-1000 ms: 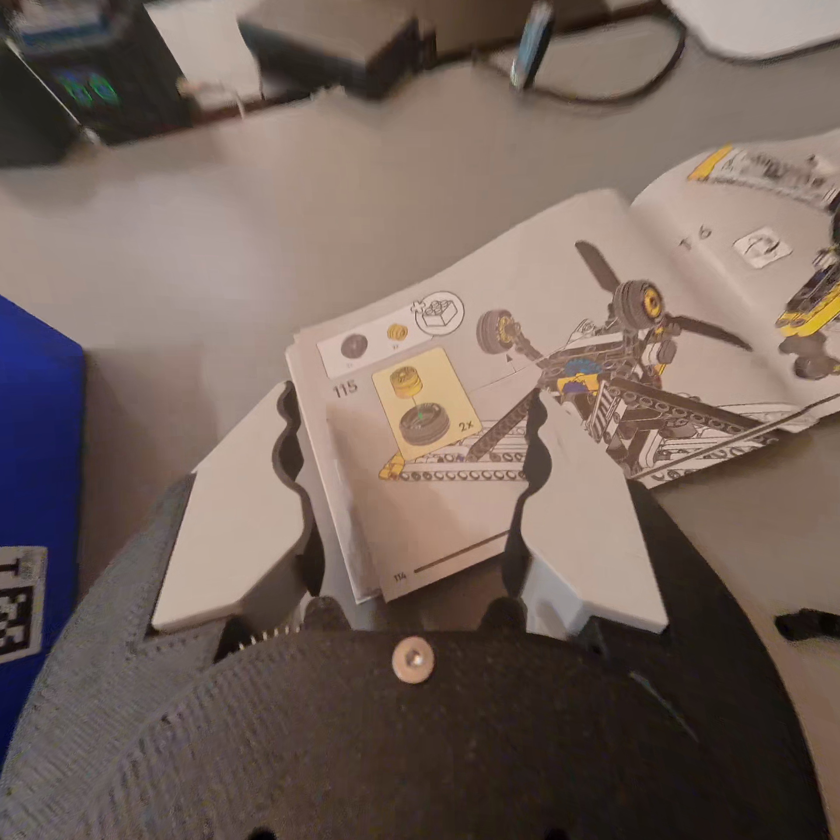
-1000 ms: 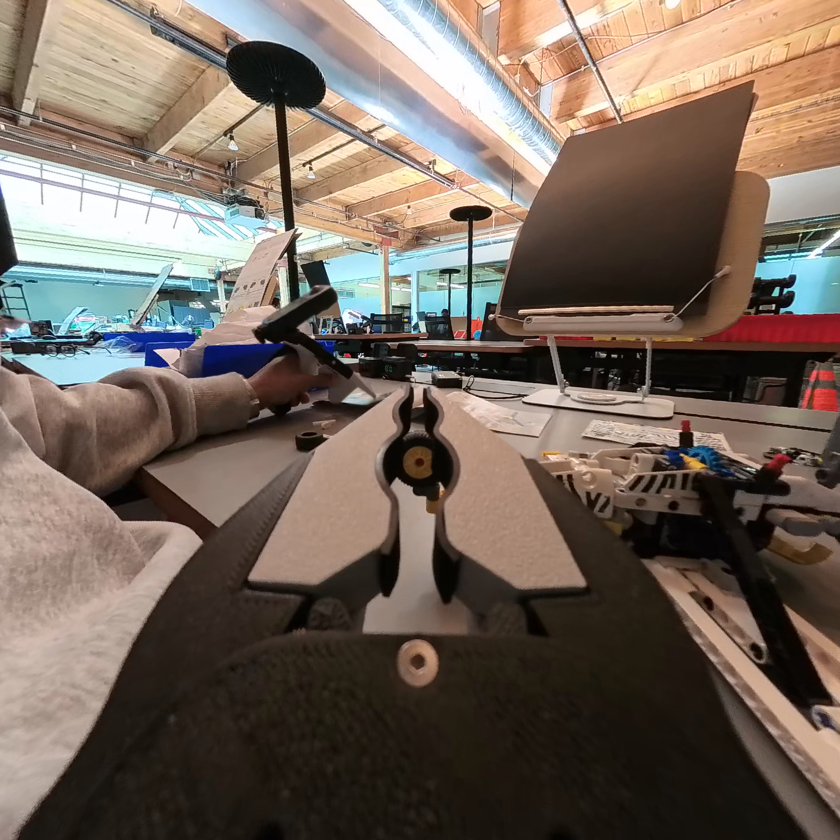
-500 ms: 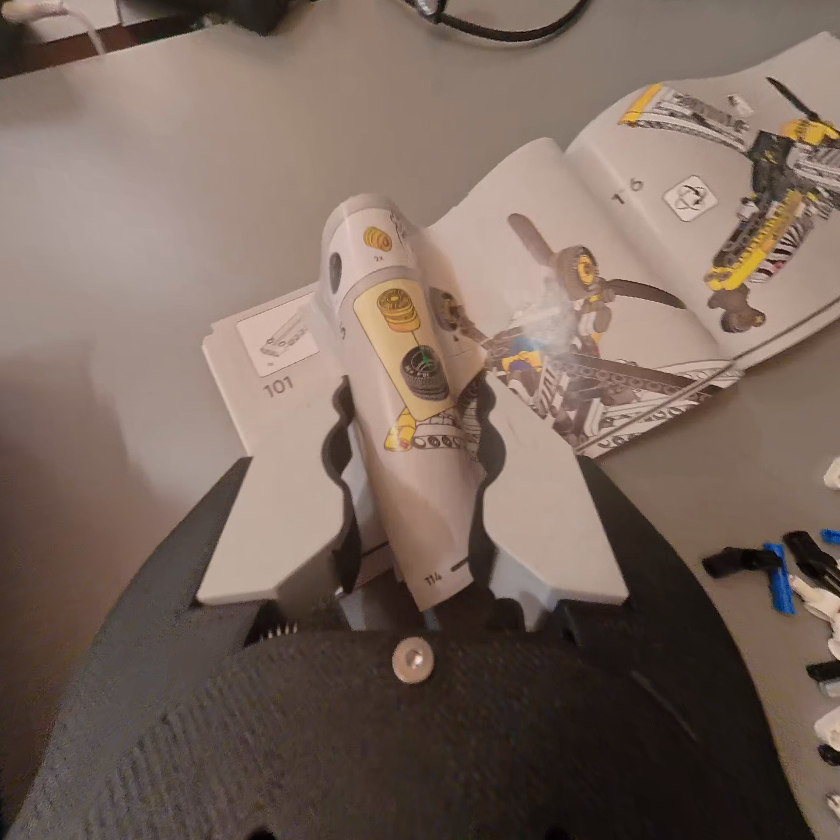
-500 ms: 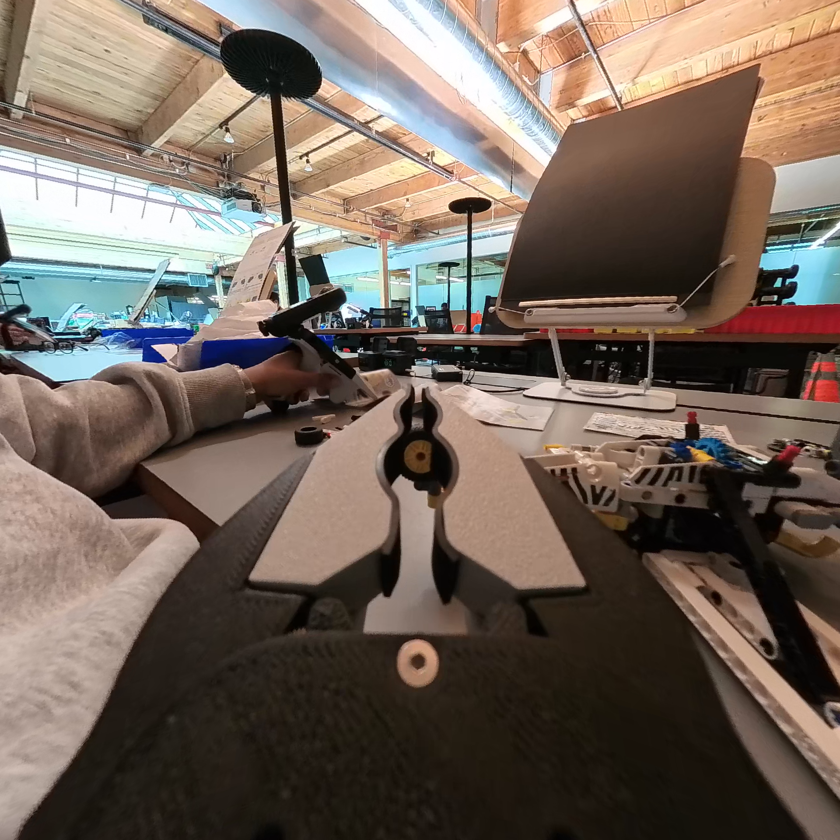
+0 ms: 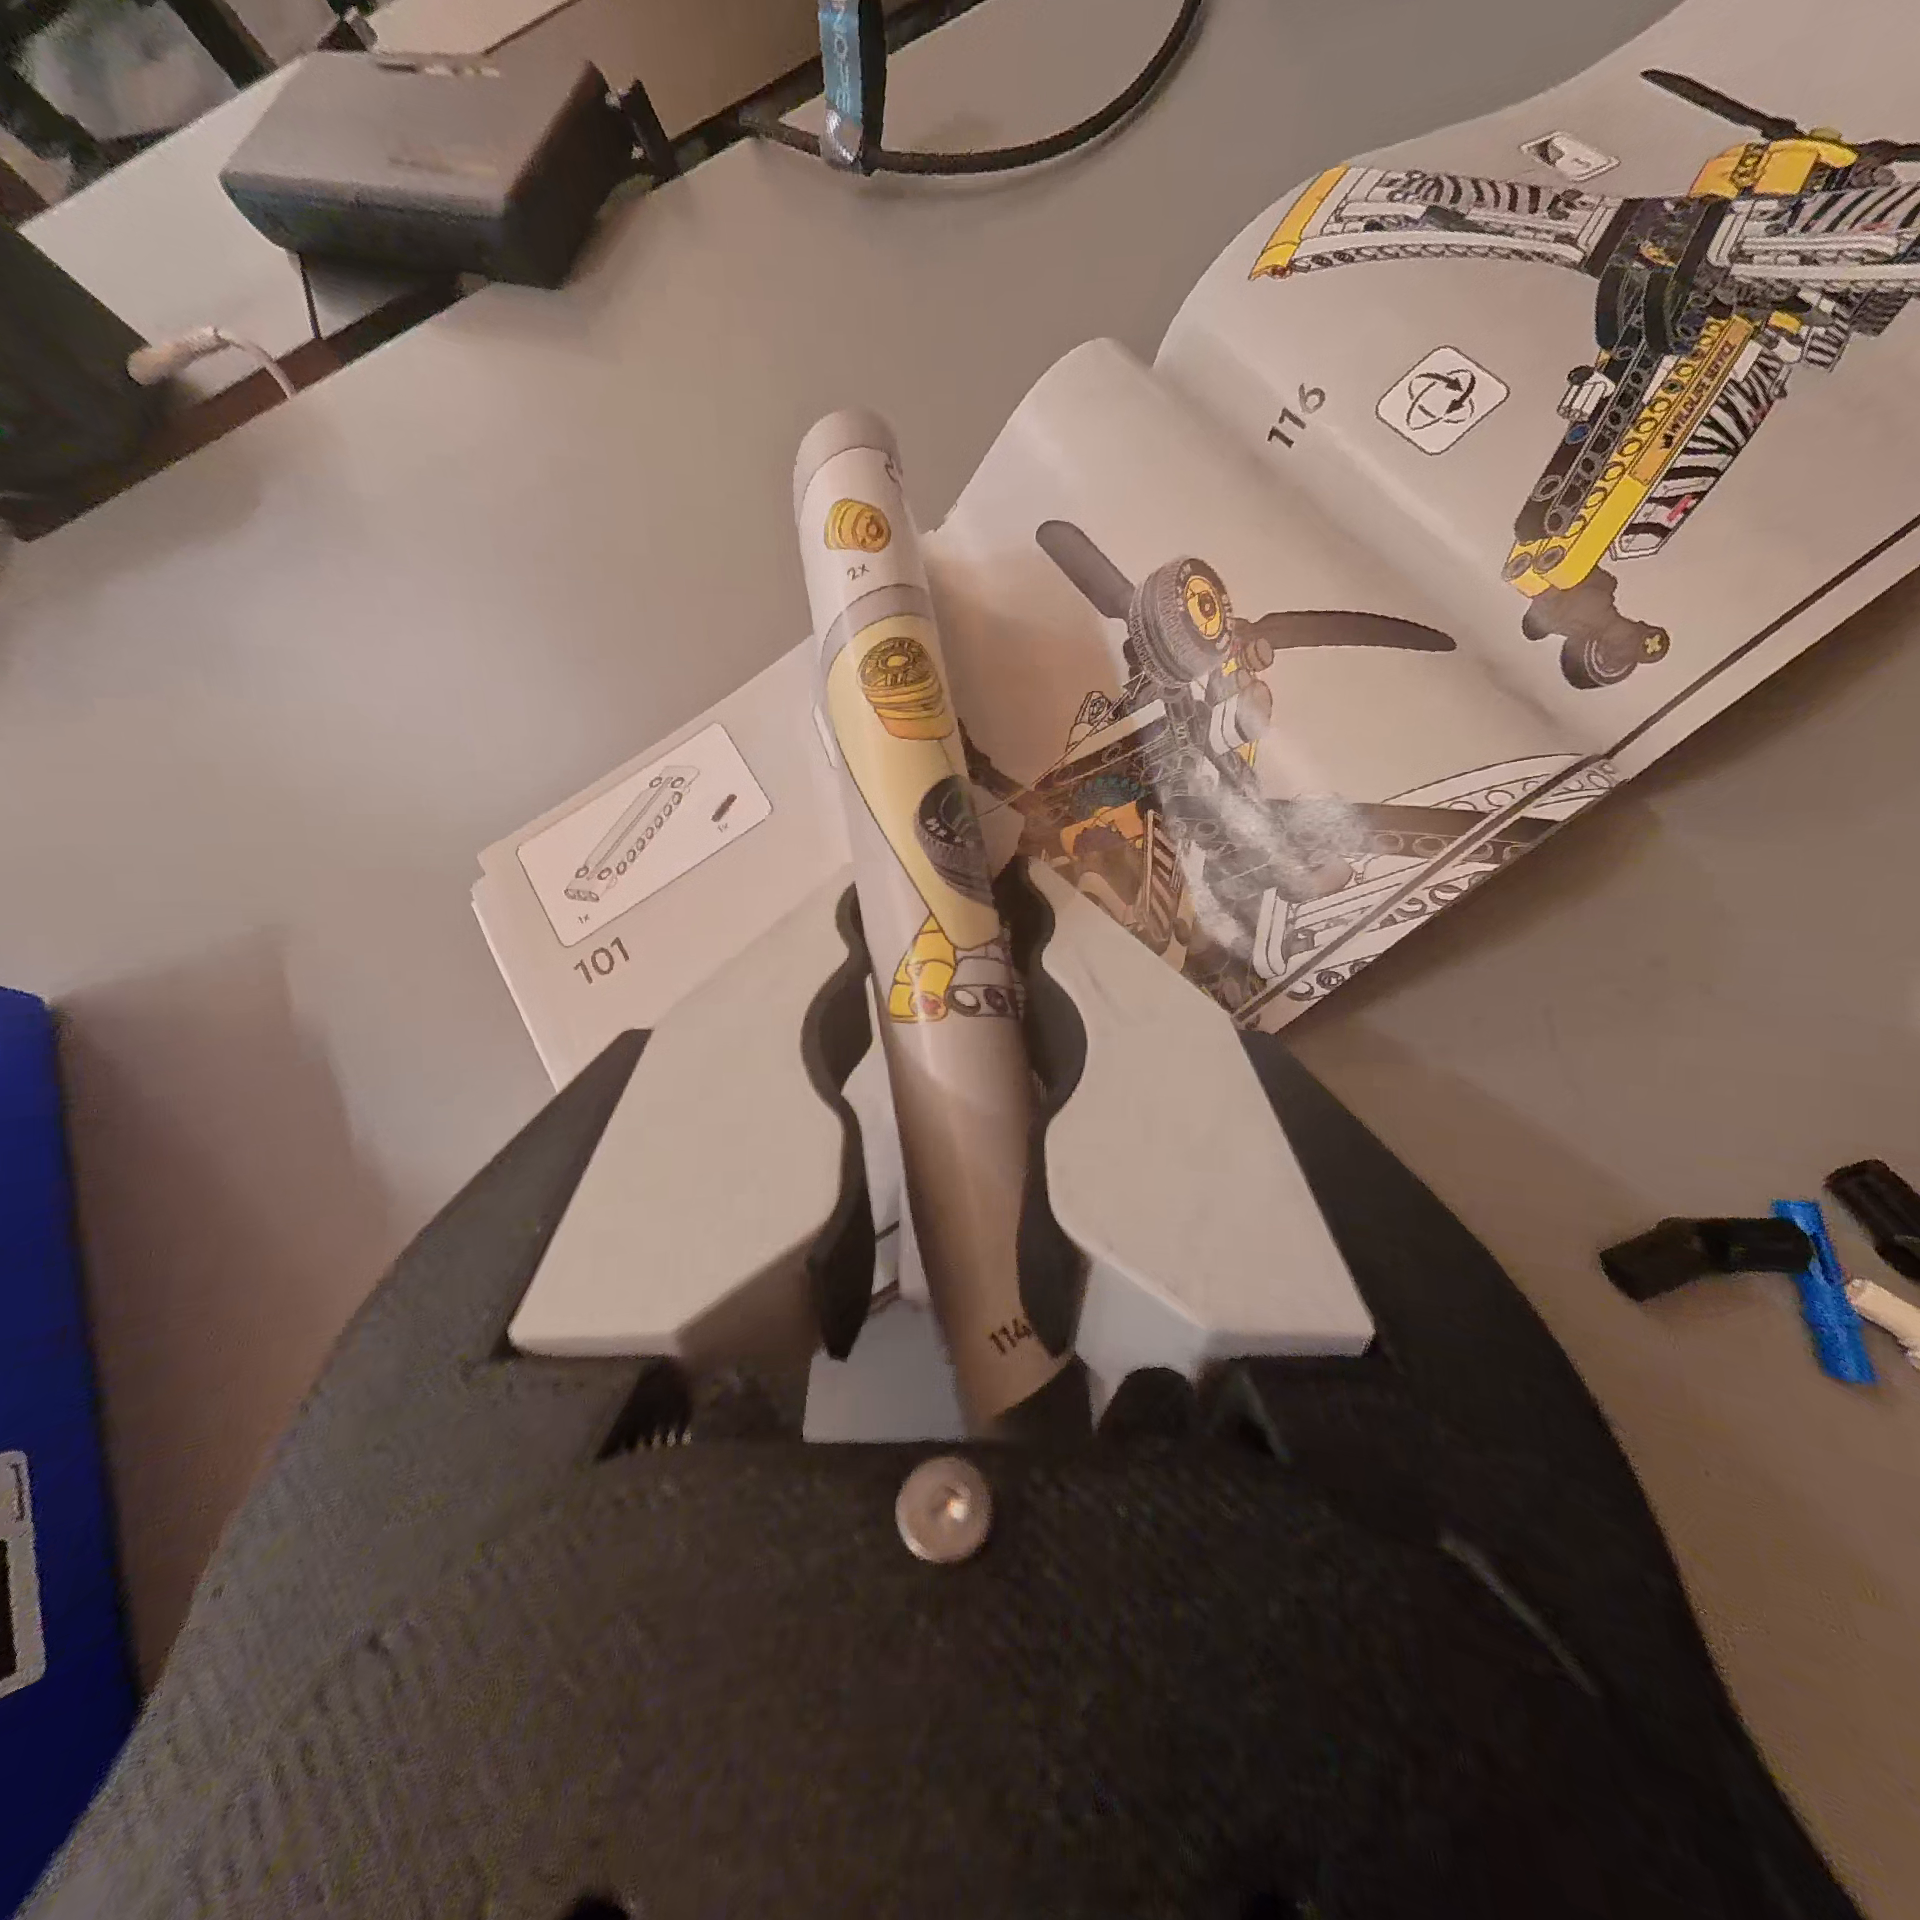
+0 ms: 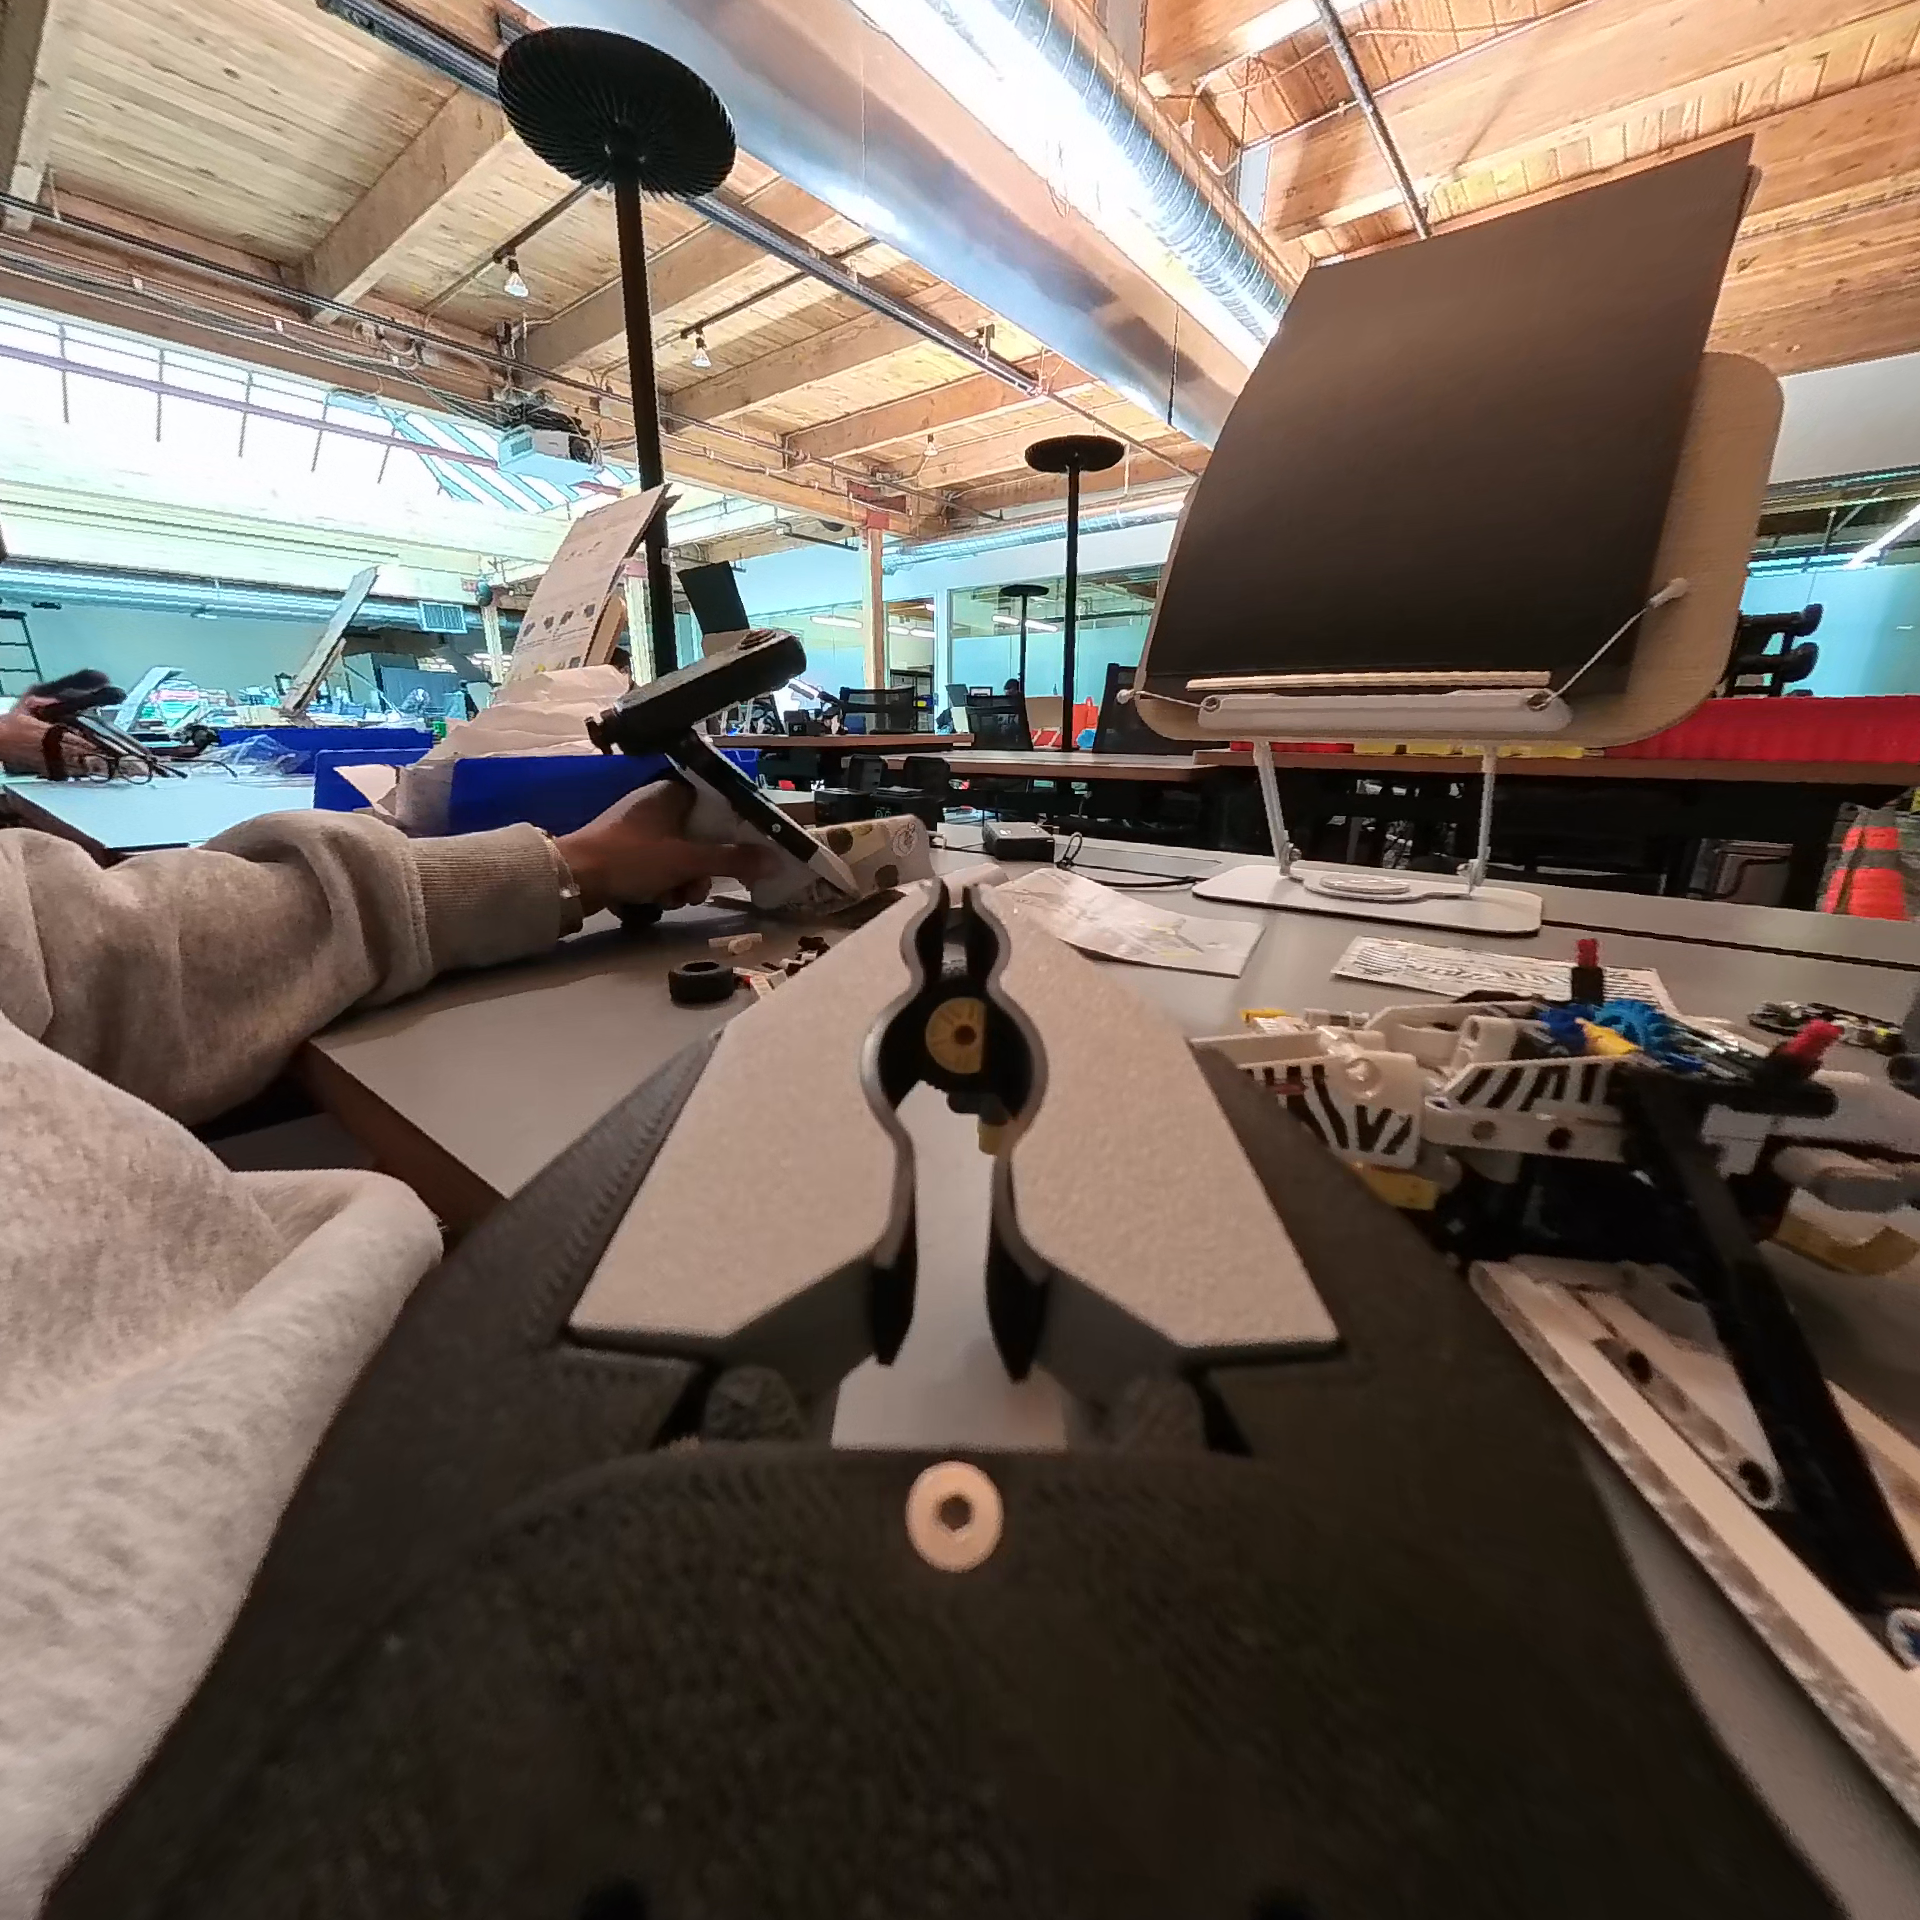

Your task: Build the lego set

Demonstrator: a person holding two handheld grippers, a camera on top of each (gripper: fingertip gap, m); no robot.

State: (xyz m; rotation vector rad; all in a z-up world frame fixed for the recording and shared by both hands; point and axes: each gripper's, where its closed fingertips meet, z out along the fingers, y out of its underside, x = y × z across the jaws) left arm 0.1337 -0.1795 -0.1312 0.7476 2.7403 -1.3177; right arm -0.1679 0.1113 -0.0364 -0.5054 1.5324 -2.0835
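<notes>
In the left wrist view my left gripper [image 5: 940,904] is shut on a page [image 5: 904,727] of the open instruction booklet [image 5: 1351,499]. The page is curled upright between the fingers, above the pages lying flat beneath. In the right wrist view my right gripper [image 6: 958,899] is shut on a small black wheel with a yellow hub [image 6: 961,1034], held above the table. The part-built zebra-striped lego model [image 6: 1507,1091] lies just to its right. My left gripper [image 6: 810,873] shows farther off with the booklet [image 6: 1132,920].
Loose black, blue and white pieces [image 5: 1766,1247] lie at the right. A blue bin [image 5: 42,1299] stands at the left; a grey box [image 5: 405,177] and cable [image 5: 1039,135] are behind. A loose tyre [image 6: 710,980], sticker sheet [image 6: 1486,961] and tablet stand [image 6: 1455,540] sit on the table.
My left gripper closed on the booklet page and lifted it, so it now curls upright between the fingers. The right gripper with the wheel has barely moved.
</notes>
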